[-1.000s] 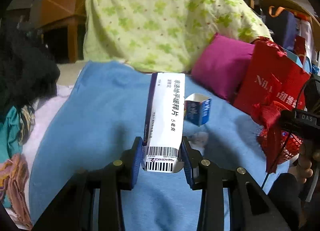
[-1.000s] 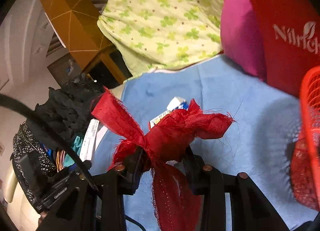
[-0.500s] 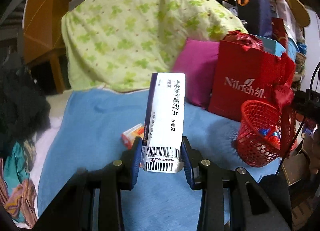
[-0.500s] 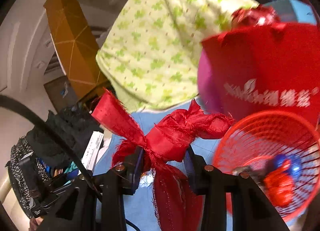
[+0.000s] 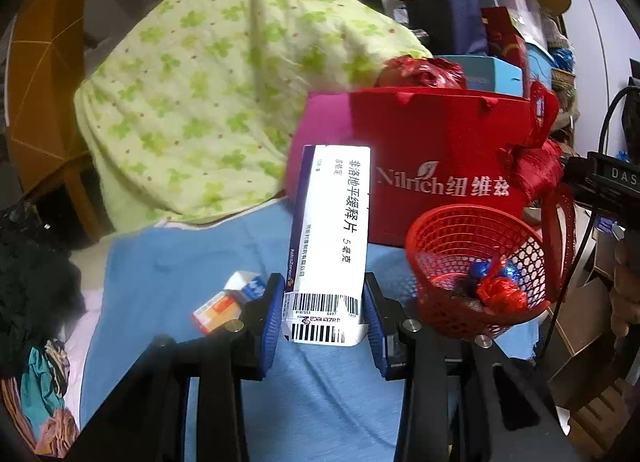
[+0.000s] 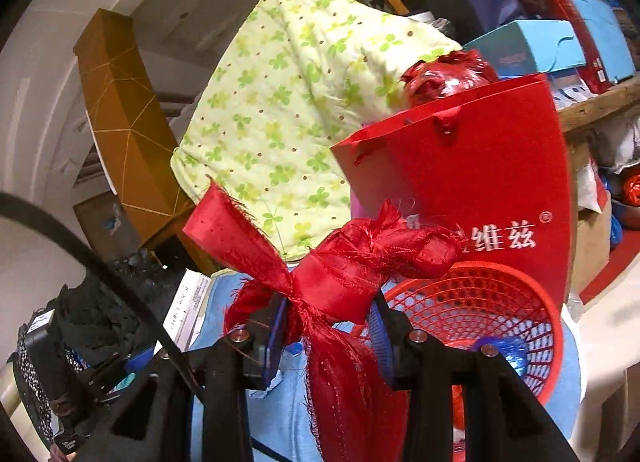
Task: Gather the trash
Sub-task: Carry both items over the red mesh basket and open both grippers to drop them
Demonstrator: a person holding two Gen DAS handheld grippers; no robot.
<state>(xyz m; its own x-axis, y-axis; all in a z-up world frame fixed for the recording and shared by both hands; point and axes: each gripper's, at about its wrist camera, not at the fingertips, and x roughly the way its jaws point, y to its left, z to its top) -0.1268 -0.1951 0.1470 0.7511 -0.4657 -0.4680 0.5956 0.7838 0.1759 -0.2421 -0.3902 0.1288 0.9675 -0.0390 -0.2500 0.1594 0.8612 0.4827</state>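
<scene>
Blue bedding (image 5: 168,262) now gives way to the red basket (image 5: 472,222), near right; left gripper (image 5: 323,312) clamps the medicine box (image 5: 332,222), right gripper (image 6: 328,326) the red ribbon (image 6: 340,274), both ready to drop.

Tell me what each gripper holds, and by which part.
The left gripper clamps a white medicine box by its barcoded lower end. The right gripper pinches a frayed red ribbon bow just below its knot.
</scene>
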